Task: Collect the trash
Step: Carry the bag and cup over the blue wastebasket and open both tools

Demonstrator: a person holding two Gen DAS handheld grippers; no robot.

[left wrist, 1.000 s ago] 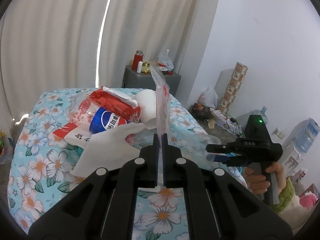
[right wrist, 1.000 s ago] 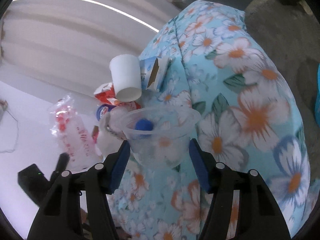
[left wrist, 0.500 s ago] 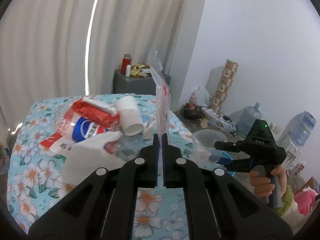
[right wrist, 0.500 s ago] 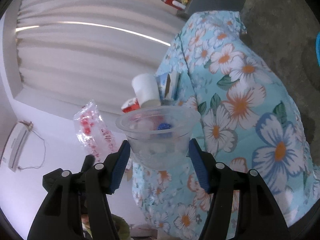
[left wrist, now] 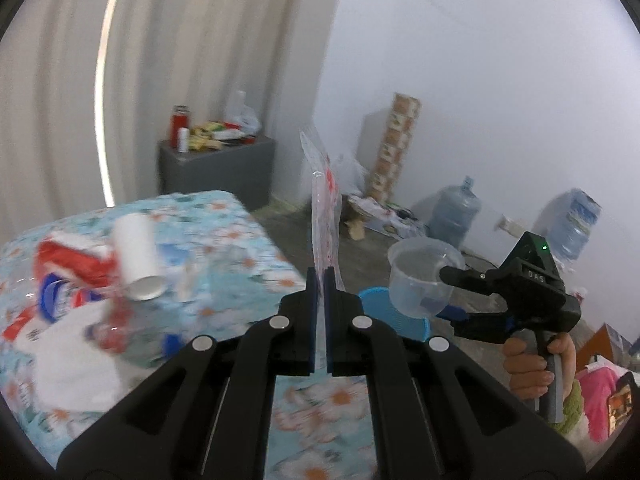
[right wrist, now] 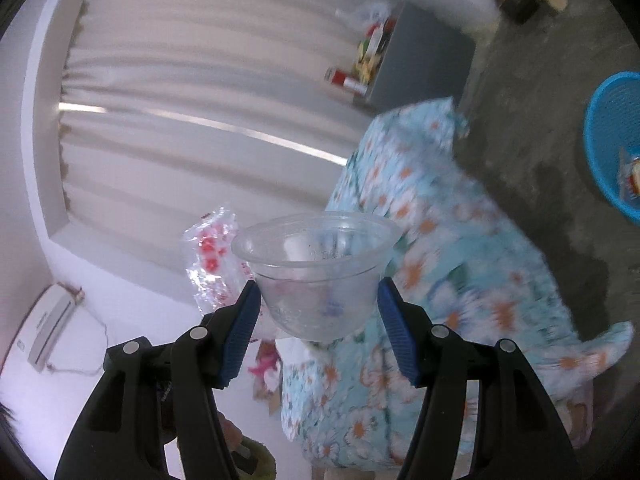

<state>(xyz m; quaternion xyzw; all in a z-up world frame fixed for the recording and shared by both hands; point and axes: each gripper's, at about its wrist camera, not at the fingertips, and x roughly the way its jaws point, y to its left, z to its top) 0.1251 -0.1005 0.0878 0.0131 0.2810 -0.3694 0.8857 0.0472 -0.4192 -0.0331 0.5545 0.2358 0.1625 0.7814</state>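
Note:
My left gripper (left wrist: 320, 276) is shut on a clear plastic wrapper (left wrist: 324, 208) with red print, which stands upright between its pads. To its right, my right gripper (left wrist: 452, 292) grips a clear plastic cup (left wrist: 424, 276) by its sides. In the right wrist view the cup (right wrist: 316, 272) sits between the blue pads of the right gripper (right wrist: 318, 300), and the wrapper (right wrist: 212, 256) shows behind it. A blue mesh basket (left wrist: 394, 312) stands on the floor just below the cup, with some trash inside the basket (right wrist: 612, 152). A white paper cup (left wrist: 136, 256), a red packet (left wrist: 76, 260) and white paper (left wrist: 76, 352) lie on the floral table (left wrist: 224, 216).
A grey cabinet (left wrist: 218, 168) with bottles stands by the curtain. Water jugs (left wrist: 452, 212) and a tall stack of cartons (left wrist: 396, 148) line the far wall, with clutter on the concrete floor. A person's hand (left wrist: 524, 364) holds the right gripper's handle.
Both grippers have swung right, off the table and out over the floor, carrying the wrapper and the cup. The blue basket has come into view beneath them.

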